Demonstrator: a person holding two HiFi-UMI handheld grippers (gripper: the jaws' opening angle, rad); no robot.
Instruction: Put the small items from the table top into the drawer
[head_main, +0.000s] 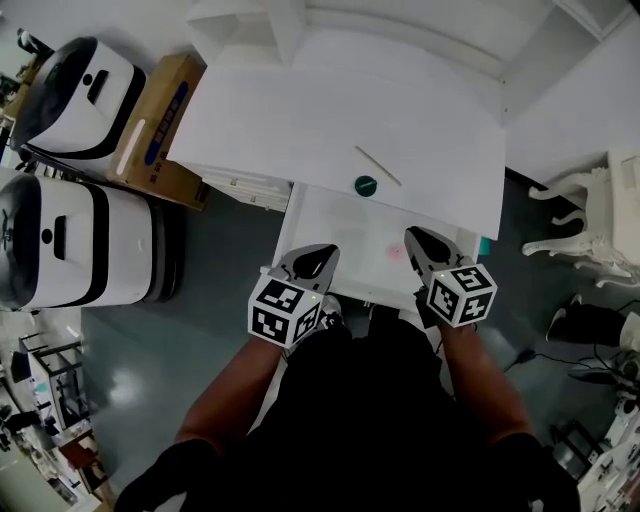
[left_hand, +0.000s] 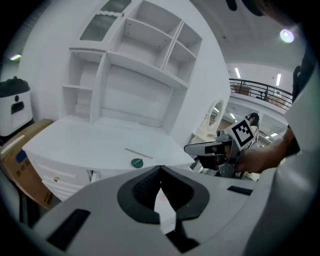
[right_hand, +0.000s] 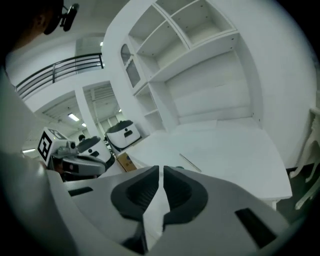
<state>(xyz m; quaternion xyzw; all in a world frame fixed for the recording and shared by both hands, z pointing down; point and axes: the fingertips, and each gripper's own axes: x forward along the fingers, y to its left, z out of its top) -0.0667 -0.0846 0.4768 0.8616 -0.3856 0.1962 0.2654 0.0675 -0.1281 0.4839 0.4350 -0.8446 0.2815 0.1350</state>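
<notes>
On the white table top (head_main: 300, 120) lie a thin pale stick (head_main: 378, 166) and a small dark-green round disc (head_main: 366, 185), close to the front edge. Both show in the left gripper view, stick (left_hand: 138, 153) and disc (left_hand: 136, 162). Below the edge the white drawer (head_main: 325, 225) stands pulled out, with a small pink thing (head_main: 395, 252) inside. My left gripper (head_main: 325, 250) hovers over the drawer's near left part, shut and empty (left_hand: 160, 170). My right gripper (head_main: 412, 235) is over the drawer's right side, jaws drawn together to a thin slit with nothing between them (right_hand: 161, 170).
Two white-and-black machines (head_main: 70, 95) (head_main: 60, 245) and a cardboard box (head_main: 165, 130) stand on the floor to the left. A white ornate chair (head_main: 585, 215) is at the right. An open-shelved hutch (left_hand: 135, 75) rises at the table's back.
</notes>
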